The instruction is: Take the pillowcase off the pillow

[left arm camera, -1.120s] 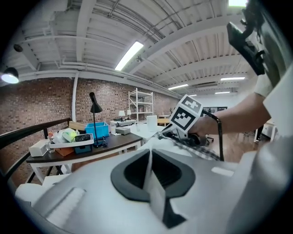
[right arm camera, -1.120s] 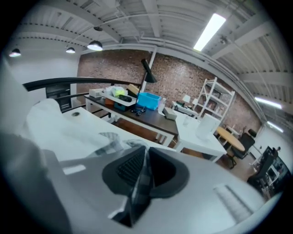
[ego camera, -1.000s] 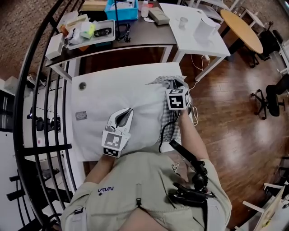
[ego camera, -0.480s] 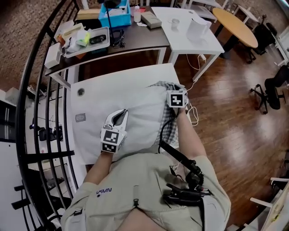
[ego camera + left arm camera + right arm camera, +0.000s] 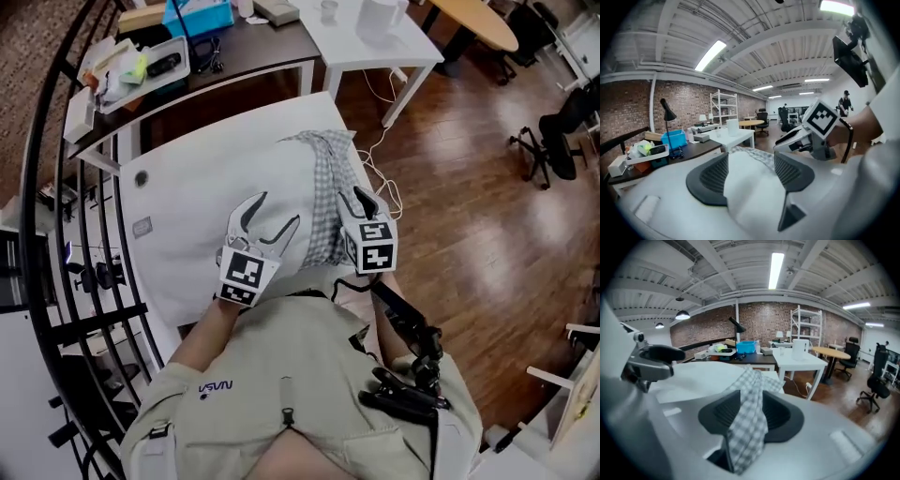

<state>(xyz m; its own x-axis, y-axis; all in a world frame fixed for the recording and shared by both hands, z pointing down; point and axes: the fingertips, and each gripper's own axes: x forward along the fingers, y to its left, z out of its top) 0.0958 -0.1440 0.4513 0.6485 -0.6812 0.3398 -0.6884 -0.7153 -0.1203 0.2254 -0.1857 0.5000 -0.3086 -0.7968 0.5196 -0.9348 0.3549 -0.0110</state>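
Mid-release at frame centre: both jaws have just opened. The left gripper (image 5: 277, 210) straddles a fold of the white pillow (image 5: 281, 173), the right gripper (image 5: 364, 199) the slack grey-checked pillowcase (image 5: 328, 183) bunched along the pillow's right edge. Next, probably, a fresh clamp and pull.

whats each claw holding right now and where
Nothing is gripped: both claws have just been opening. The white pillow lies loose in the left claw, a fold of the checked pillowcase in the right claw.
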